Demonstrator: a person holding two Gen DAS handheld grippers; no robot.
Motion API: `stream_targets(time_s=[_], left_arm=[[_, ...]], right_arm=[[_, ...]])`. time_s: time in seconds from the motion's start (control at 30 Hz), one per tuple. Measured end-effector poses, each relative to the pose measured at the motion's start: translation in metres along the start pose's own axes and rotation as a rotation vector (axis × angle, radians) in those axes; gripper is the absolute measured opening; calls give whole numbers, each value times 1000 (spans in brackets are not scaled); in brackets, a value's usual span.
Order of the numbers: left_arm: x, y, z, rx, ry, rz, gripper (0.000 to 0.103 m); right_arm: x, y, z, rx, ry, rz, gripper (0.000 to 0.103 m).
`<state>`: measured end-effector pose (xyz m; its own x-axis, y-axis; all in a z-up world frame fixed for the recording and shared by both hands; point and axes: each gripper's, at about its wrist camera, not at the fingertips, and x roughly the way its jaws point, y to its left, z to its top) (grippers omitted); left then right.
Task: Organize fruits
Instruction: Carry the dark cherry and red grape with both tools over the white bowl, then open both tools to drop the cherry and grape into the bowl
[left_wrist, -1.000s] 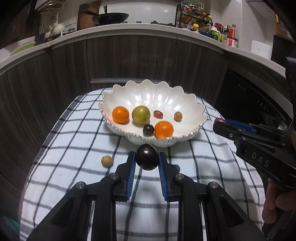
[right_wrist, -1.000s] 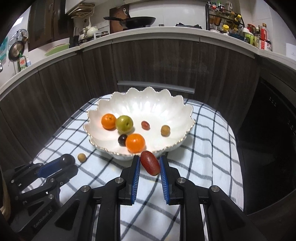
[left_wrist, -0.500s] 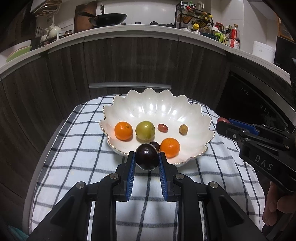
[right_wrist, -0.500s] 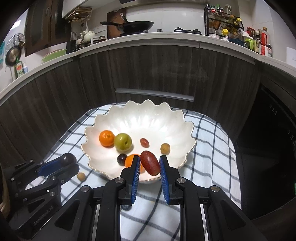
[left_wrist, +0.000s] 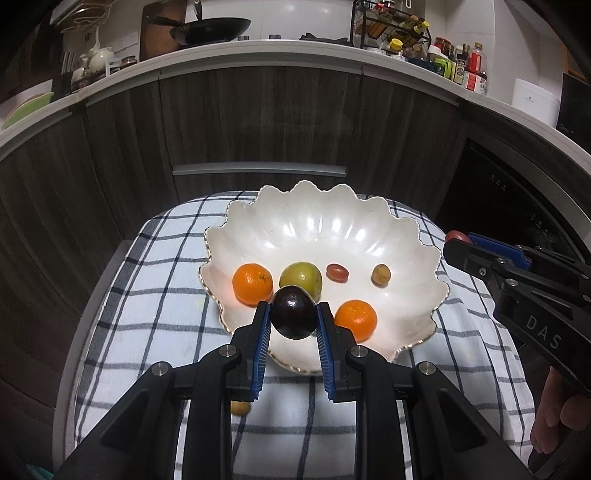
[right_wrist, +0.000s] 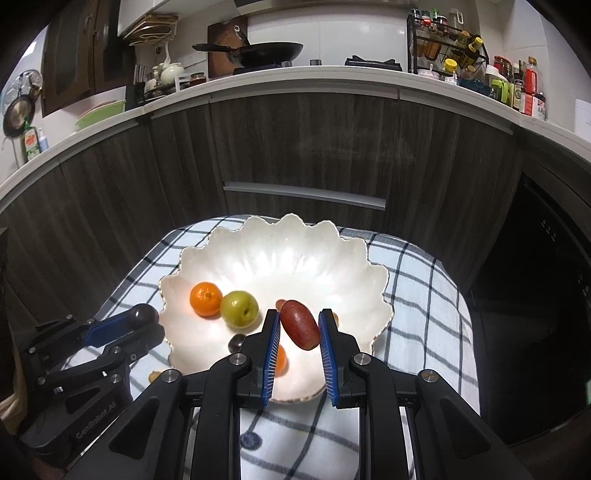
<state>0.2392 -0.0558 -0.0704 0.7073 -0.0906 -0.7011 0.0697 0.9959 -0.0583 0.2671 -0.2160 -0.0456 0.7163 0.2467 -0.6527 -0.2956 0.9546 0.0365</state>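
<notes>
Both grippers hang over the scalloped bowl (left_wrist: 369, 218): left gripper (left_wrist: 292, 325) fingers clamp a dark plum (left_wrist: 293, 312), right gripper (right_wrist: 297, 332) fingers clamp a tilted red date (right_wrist: 300, 325).

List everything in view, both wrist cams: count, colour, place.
bowl: 1, white, scalloped, on checked cloth
cloth: 1, white with dark checks, under bowl
oranges: 2, orange, in bowl, one left, one near front
green fruit: 1, in bowl beside left orange
small red fruit: 1, bowl centre
small tan fruit: 1, bowl right
small dark fruit: 1, in bowl
tan fruit on cloth: 1, outside bowl
dark plum: 1, in left gripper
oblong red fruit: 1, in right gripper
</notes>
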Motion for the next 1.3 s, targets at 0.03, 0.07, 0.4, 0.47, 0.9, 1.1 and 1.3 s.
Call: stream_targets(time_s=[0.03, 0.07, 0.4, 0.47, 0.9, 1.1, 1.3], left_arm=[[3, 1, 2, 3, 6, -2, 25], [5, 2, 4, 5, 8, -4, 25], [34, 9, 20, 7, 47, -32, 25], [40, 10, 23, 13, 52, -38, 25], [74, 16, 40, 17, 85, -39, 25], [91, 22, 43, 8, 107, -43, 25], [103, 25, 43, 11, 127, -45, 26]], right_arm=[[3, 0, 2, 0, 2, -4, 23], [5, 0, 4, 2, 3, -5, 23], [24, -4, 13, 18, 21, -15, 23], [29, -6, 14, 20, 27, -19, 23], [54, -12, 25, 37, 44, -41, 23], [68, -11, 33, 31, 47, -43, 23], [76, -8, 35, 10, 53, -57, 23]])
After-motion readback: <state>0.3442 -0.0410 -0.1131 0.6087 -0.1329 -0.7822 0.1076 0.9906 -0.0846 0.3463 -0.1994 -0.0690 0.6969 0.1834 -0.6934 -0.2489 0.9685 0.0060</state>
